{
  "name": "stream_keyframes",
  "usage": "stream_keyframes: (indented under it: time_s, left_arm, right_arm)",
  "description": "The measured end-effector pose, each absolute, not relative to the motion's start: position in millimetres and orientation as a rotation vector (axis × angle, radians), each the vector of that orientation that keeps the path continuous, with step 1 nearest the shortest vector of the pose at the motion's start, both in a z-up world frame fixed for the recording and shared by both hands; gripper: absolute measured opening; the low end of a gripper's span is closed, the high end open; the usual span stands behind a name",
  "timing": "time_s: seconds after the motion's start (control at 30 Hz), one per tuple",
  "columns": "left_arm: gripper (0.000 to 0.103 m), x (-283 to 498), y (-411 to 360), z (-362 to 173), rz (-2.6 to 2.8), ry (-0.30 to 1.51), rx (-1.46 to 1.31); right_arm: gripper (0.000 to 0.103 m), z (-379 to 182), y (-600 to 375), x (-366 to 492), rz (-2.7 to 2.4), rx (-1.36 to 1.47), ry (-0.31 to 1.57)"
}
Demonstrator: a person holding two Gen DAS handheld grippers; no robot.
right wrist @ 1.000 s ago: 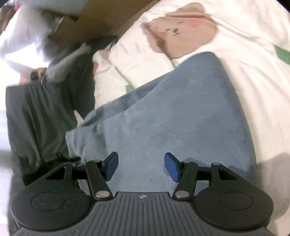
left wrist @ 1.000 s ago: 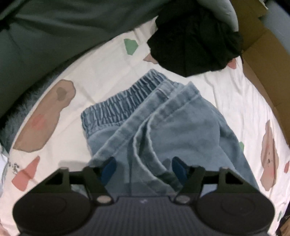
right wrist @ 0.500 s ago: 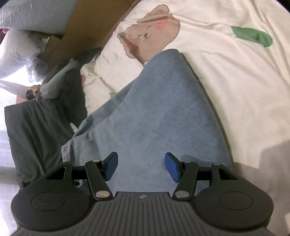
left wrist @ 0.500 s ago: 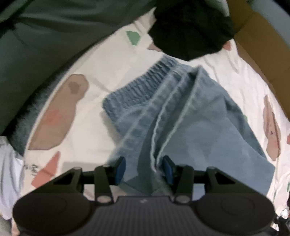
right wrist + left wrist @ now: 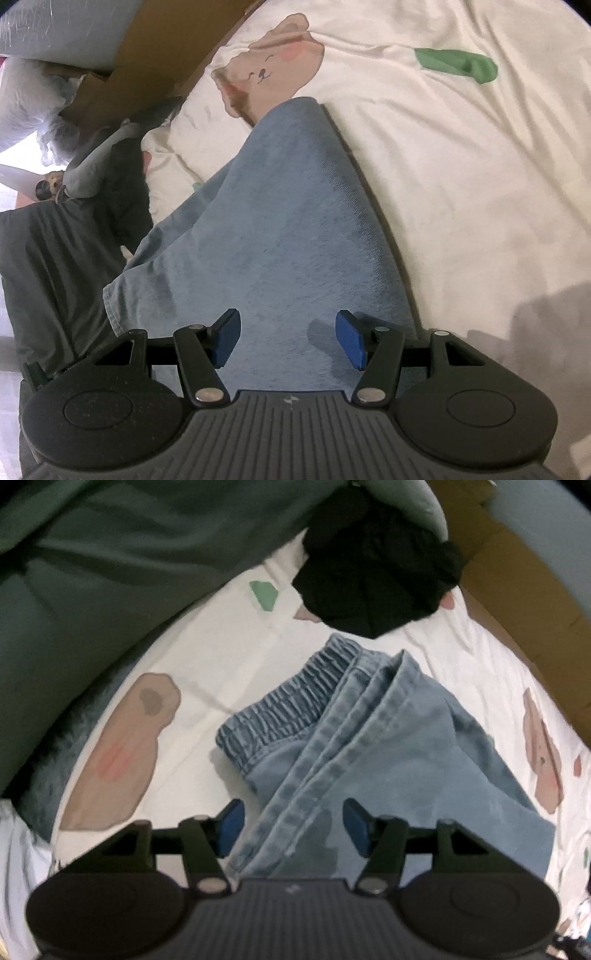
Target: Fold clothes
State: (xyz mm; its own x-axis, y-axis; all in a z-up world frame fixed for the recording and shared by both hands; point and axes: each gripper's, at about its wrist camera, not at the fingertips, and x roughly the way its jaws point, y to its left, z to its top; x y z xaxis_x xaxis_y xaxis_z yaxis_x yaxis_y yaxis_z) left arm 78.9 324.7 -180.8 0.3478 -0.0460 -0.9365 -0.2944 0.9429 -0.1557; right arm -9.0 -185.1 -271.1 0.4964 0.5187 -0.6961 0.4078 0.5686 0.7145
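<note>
The printed bedsheet (image 5: pixel 461 166) spreads bare to the right of the folded denim pants (image 5: pixel 280 229) lying on it. Only the left view shows their elastic waistband (image 5: pixel 291 701) and the black garment (image 5: pixel 373 579) beyond. The left gripper (image 5: pixel 291 827) has just widened over a seam, pads clear; the right gripper (image 5: pixel 288 339) hangs parted above plain denim.

My left gripper (image 5: pixel 291 827) points steeply down, its jaws just reopened with nothing pinched between the pads. My right gripper (image 5: pixel 287 341) slants downward, jaws parted, gripping nothing.
</note>
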Motion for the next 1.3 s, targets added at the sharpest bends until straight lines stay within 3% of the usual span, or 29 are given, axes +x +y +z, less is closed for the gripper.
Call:
stream_keyframes:
  time_s: [0.33,0.73,1.0,1.2,1.3]
  left_arm:
    - [0.06,109,294,-150,0.008,1.002,-0.25]
    - [0.06,146,288,-180,-0.02,1.041,-0.21]
    - [0.044,139,289,-188,-0.047,1.038,-0.221]
    - [0.008,130,287,-184,-0.047,1.029,-0.16]
    - [0.005,125,290,-181,-0.042,1.011,-0.166]
  right_arm:
    - [0.064,-273,-187,-10,0.063,1.005,1.116]
    - [0.064,-267,-182,-6,0.083,0.987,1.113]
    - [0.064,-262,-186,-7,0.072,1.014,1.094]
    - [0.064,-260,-177,-2,0.091,1.014,1.093]
    - [0.064,-259,-175,-1,0.094,1.015,1.093]
